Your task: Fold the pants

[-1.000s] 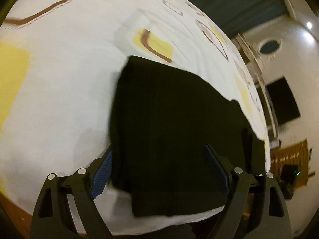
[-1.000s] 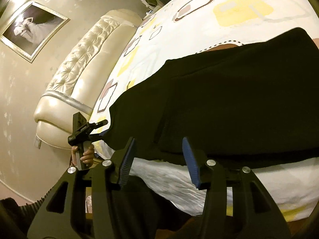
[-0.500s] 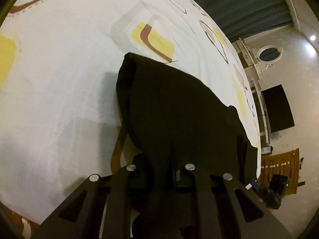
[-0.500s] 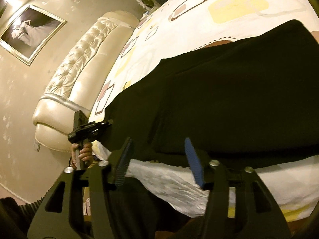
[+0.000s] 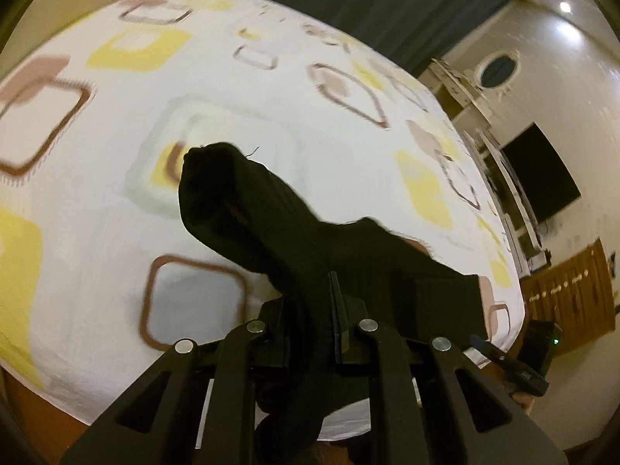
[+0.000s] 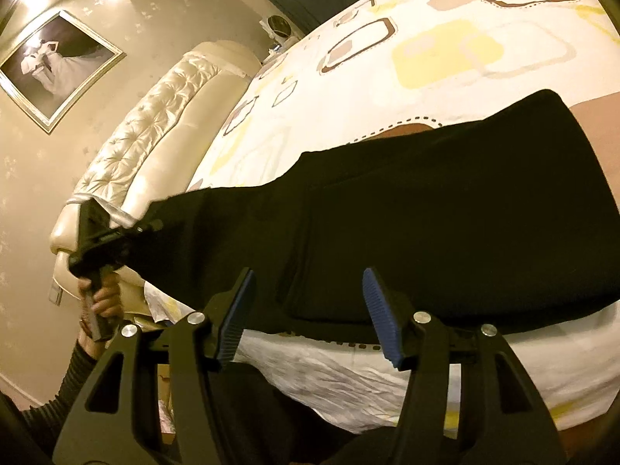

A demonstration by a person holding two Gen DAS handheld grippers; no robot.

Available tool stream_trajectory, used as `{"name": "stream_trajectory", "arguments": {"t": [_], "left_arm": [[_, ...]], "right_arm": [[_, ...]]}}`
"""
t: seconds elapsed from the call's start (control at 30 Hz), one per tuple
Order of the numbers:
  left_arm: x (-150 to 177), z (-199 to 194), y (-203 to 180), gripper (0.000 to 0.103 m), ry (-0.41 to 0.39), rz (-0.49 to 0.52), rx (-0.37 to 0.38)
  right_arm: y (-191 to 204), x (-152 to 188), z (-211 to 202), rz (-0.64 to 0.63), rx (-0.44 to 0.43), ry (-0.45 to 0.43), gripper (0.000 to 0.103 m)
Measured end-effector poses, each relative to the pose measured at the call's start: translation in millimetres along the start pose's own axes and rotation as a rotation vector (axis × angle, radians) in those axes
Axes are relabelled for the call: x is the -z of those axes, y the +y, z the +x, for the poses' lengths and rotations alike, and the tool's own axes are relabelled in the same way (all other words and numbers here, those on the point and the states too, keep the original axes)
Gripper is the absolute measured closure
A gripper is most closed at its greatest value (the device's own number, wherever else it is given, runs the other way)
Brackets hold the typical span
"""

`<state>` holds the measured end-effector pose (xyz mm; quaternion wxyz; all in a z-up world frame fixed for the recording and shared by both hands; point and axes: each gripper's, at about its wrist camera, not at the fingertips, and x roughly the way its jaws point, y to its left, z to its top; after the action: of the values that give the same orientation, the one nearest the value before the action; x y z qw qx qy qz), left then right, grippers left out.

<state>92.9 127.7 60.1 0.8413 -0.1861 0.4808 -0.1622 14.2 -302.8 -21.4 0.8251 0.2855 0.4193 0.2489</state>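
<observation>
L gripper (image 5: pixel 333 310) is clamped on the near end of the black pants (image 5: pixel 271 224); its jaws have just been closing, and cloth is bunched between them w/ the fingers nearly meeting. In the left wrist view that end is lifted off the bed (image 5: pixel 97 193) and rises as a dark ridge from the jaws to a rumpled tip further out, w/ patterned sheet showing beneath on the left. More of the pants lies to the right of the ridge, on the sheet near the bed's right edge.

In the right wrist view the L gripper (image 6: pixel 128 232) appears at far left, held by a hand (image 6: pixel 102 298) in a ribbed sleeve (image 6: pixel 73 372), pulling the pants' left end up off the near edge. Behind it: a tufted headboard (image 6: pixel 155 124) and a framed picture (image 6: pixel 58 66) on the wall.

The pants (image 6: pixel 445 224) stretch rightward across the sheet (image 6: pixel 445 58), lying flat at centre and right, along the near side of the bed.

R gripper (image 6: pixel 306 310) hangs at the near edge, jaws apart and just been opening. Blue pads (image 6: pixel 378 310) sit over the pants' near hem; cannot tell if they touch it, nothing pinched.
</observation>
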Motion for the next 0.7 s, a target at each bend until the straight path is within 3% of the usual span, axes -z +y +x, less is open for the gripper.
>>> {"name": "stream_trajectory", "arguments": {"t": [0.13, 0.3, 0.5, 0.7], "left_arm": [[-8, 0, -45, 0.089, -0.006, 0.051, 0.001], [-5, 14, -104, 0.089, -0.008, 0.155, -0.052], [12, 50, -170, 0.089, 0.007, 0.265, -0.089], [37, 97, -220, 0.089, 0.016, 0.372, -0.175]], "right_arm": [[1, 0, -7, -0.002, 0.011, -0.015, 0.046], [3, -1, -22, 0.004, 0.010, -0.044, 0.046], [0, -2, -40, 0.016, 0.020, -0.080, 0.046], [-14, -5, -60, 0.055, 0.044, -0.132, 0.046]]}}
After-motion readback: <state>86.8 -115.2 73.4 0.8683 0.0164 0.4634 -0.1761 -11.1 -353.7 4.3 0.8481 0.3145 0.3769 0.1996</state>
